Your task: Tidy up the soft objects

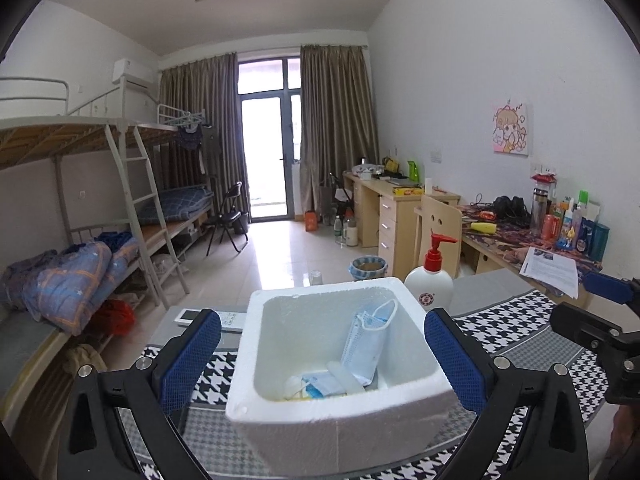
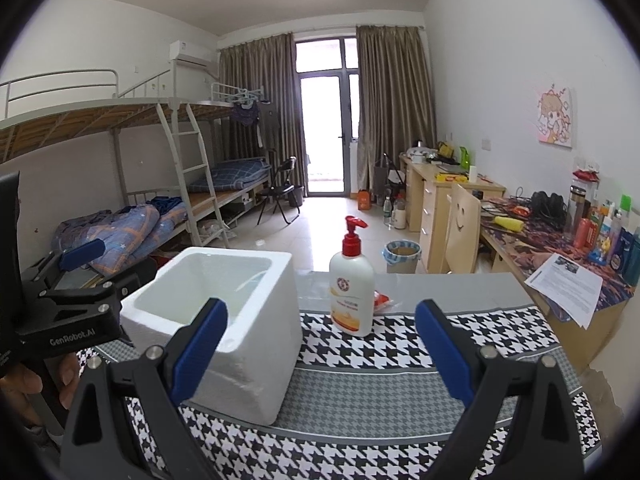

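Houndstooth cloth (image 1: 516, 320) covers the table where a white foam box (image 1: 340, 412) stands, a crumpled blue face mask (image 1: 370, 340) leaning inside its wall above flat packets. Left gripper (image 1: 322, 354) hangs spread and empty around the box; right gripper (image 2: 320, 344) is spread too. Likely risk: nudging the light box or the lotion pump bottle (image 2: 352, 292) just beside it.

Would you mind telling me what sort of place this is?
Most likely a shared dormitory room: metal bunk beds along one wall, study desks along the other, and a balcony door behind curtains.
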`<state>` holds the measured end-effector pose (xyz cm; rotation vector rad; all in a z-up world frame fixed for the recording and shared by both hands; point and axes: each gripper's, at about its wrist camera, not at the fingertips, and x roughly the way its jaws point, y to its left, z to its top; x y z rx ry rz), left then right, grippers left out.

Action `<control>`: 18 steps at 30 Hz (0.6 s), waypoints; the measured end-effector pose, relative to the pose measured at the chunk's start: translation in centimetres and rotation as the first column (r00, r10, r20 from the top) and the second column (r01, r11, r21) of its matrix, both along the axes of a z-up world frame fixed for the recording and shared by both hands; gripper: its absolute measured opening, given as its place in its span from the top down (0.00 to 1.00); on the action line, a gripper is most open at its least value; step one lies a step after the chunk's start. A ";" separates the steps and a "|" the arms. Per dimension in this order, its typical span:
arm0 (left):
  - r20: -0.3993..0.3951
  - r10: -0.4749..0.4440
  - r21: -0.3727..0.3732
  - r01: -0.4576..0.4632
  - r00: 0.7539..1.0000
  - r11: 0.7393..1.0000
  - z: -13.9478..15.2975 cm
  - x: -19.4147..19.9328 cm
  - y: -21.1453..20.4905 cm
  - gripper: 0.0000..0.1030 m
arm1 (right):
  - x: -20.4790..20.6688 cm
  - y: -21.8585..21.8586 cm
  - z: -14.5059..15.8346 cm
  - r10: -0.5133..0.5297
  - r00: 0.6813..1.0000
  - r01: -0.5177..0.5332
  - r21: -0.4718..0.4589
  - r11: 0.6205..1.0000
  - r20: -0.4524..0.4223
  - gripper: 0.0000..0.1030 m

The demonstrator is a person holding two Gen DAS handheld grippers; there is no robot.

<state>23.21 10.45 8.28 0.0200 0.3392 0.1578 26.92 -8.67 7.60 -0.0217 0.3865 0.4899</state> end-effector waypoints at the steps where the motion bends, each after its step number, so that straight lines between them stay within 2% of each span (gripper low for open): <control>1: 0.004 0.004 0.002 -0.004 1.000 1.000 0.1 -0.3 -0.2 0.01 | -0.4 0.0 0.1 0.004 1.000 -0.004 0.001 1.000 0.004 0.06; 18: 0.071 0.066 0.003 -0.067 0.995 0.998 1.3 -7.5 -1.2 0.01 | -7.2 -1.2 0.8 0.037 0.996 -0.039 0.019 0.999 0.083 0.06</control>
